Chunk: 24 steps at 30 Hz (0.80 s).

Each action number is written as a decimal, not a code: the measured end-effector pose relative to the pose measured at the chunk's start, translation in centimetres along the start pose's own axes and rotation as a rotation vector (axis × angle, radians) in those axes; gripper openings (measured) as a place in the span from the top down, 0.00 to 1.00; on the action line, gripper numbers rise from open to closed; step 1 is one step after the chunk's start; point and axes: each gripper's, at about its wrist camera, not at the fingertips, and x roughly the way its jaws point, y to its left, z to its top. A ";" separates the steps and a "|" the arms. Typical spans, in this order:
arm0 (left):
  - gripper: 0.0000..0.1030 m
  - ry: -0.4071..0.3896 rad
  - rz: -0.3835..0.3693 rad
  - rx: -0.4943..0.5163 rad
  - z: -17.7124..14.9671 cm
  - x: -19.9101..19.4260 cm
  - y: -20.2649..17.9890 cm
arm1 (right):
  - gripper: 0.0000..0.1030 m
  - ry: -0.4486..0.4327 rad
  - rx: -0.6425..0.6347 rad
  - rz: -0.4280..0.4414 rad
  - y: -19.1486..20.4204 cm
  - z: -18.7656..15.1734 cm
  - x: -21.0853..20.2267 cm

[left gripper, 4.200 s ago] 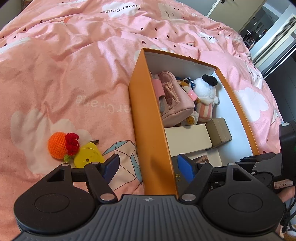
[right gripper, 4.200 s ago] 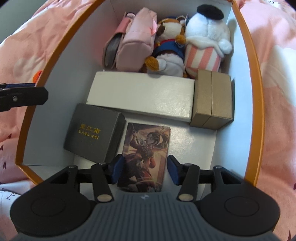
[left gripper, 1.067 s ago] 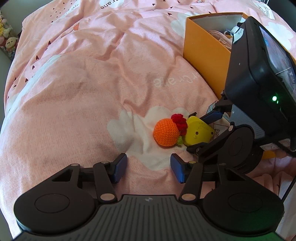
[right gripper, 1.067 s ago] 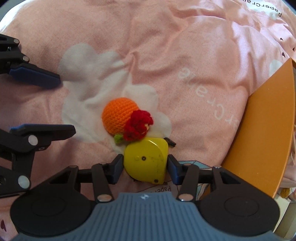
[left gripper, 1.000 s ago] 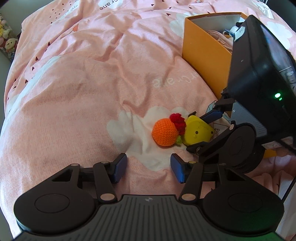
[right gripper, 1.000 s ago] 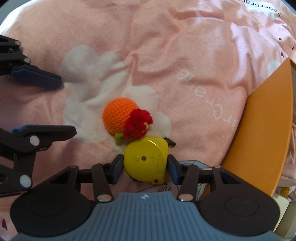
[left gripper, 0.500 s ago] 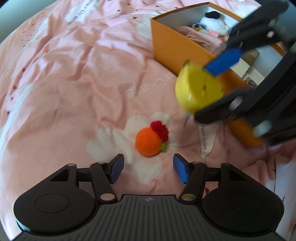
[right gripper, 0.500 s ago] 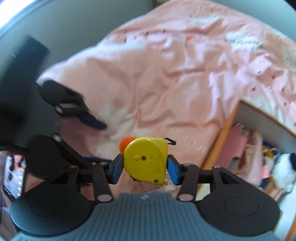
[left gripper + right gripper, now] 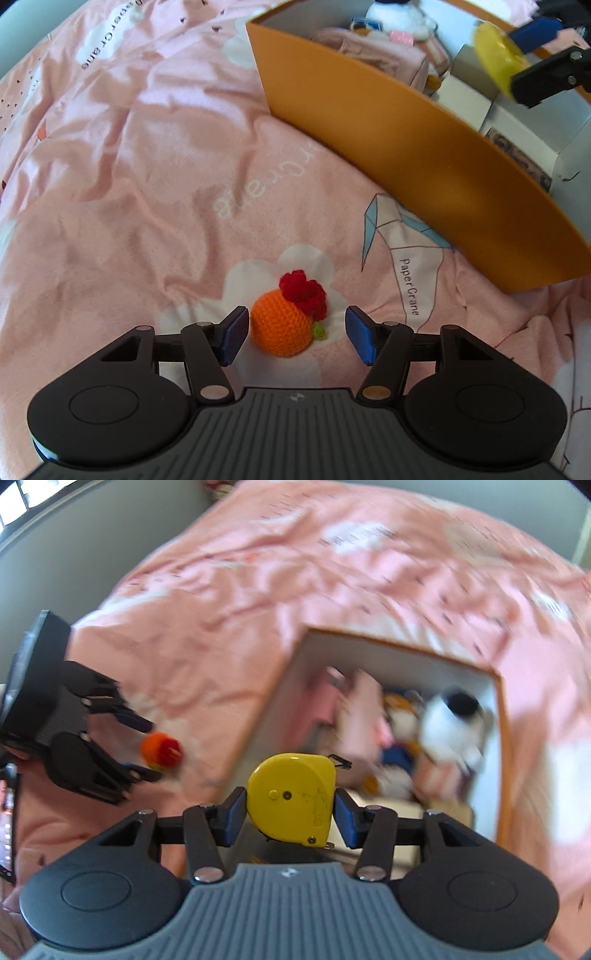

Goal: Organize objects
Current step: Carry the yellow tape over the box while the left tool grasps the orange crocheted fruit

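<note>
An orange crochet ball [image 9: 282,328] with a red flower lies on the pink duvet, and my left gripper [image 9: 295,338] hangs open around it, pads clear of it on both sides. My right gripper [image 9: 291,812] is shut on a yellow tape measure [image 9: 292,798], lifted over the near edge of the orange box [image 9: 495,760]. In the left wrist view the tape measure [image 9: 495,59] and the right gripper's blue pads [image 9: 535,29] show above the box [image 9: 388,136] at the top right. The right wrist view also shows the ball [image 9: 161,752] and left gripper [image 9: 142,746] at its left.
The box holds a pink pouch [image 9: 384,55], plush toys [image 9: 454,727], white and tan cartons [image 9: 469,92] and a picture card [image 9: 517,155]. The wrinkled pink duvet [image 9: 147,166] spreads around the box on all sides.
My right gripper has lifted the tape measure off the duvet and carried it over the box. My left gripper has come down around the crochet ball and its jaws stand a little wider.
</note>
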 end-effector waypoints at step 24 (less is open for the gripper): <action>0.51 -0.229 -0.022 -0.259 0.1 -8.0 -1.6 | 0.49 0.204 -0.235 -0.072 -4.2 -5.1 1.6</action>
